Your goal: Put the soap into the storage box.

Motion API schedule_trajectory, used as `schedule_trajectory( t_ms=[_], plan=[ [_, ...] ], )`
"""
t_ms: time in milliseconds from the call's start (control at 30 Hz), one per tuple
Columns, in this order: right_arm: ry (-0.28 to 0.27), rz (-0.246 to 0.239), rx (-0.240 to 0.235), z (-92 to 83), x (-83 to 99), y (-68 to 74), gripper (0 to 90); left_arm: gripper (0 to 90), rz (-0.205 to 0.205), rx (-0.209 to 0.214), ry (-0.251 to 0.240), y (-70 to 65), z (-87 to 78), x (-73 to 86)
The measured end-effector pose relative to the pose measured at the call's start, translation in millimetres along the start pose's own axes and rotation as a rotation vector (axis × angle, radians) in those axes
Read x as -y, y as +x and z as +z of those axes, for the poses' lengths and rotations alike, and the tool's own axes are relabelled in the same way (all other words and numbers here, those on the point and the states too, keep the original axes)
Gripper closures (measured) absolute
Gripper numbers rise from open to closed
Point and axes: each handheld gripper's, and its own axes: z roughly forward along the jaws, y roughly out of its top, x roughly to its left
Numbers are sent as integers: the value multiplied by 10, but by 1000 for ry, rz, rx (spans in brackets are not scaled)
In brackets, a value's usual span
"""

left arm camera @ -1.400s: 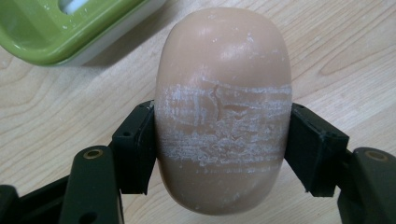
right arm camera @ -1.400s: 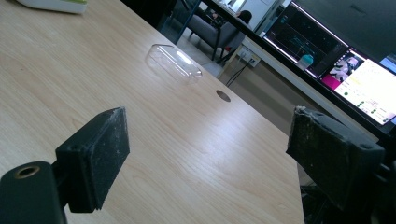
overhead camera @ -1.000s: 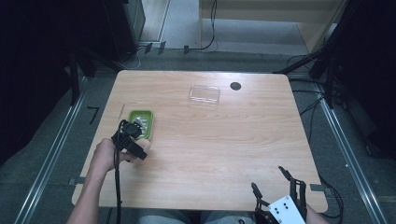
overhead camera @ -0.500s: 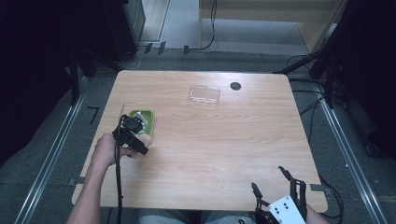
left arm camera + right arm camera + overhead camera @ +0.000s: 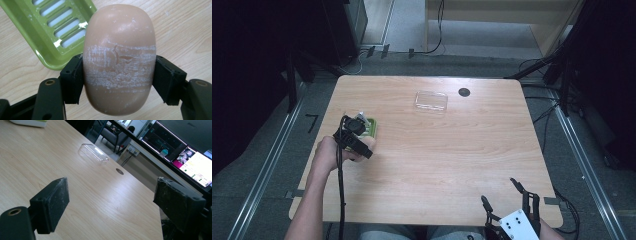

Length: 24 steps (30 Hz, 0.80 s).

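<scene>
A tan oval soap bar [image 5: 118, 37], scuffed white across its middle, sits upright between the black pads [image 5: 72, 80] of my left gripper [image 5: 117, 77], which is shut on it. Just beyond the soap lies a green slotted soap dish [image 5: 37, 32] on the wooden table. In the high view the left gripper [image 5: 361, 142] hovers at the near edge of the soap dish [image 5: 372, 128], at the table's left. My right gripper [image 5: 508, 199] rests at the table's front right edge, its jaws wide apart with nothing between the pads [image 5: 53, 200].
A clear plastic lid [image 5: 431, 101] lies at the back middle of the table [image 5: 452, 160], with a round dark hole [image 5: 464, 92] to its right. Lit monitors [image 5: 197, 162] stand beyond the table's far edge in the right gripper view.
The left hand has shifted a little away from the person, bringing the held soap closer to the green dish. The right gripper has stayed put.
</scene>
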Motion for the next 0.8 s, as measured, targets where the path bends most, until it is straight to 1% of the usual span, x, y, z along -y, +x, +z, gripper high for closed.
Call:
schedule_trajectory(
  t_ms=[100,233,267,433,567,800],
  plan=[
    [1,-1,0,-1,-1,1,132,336,-10,-5,0,-6,15,-32],
    [1,0,-1,-2,0,-1,132,336,-42,-13,0,22,42,-66],
    [1,0,-1,-2,0,-1,132,336,-43,-13,3,29,42,-73],
    [1,1,-1,-1,1,-2,132,336,-69,-15,-13,63,33,-116],
    [1,2,1,-2,1,-2,132,336,-98,-18,-32,97,24,-148],
    [2,3,1,0,2,-1,132,336,-135,-30,-35,157,42,-207]
  ],
)
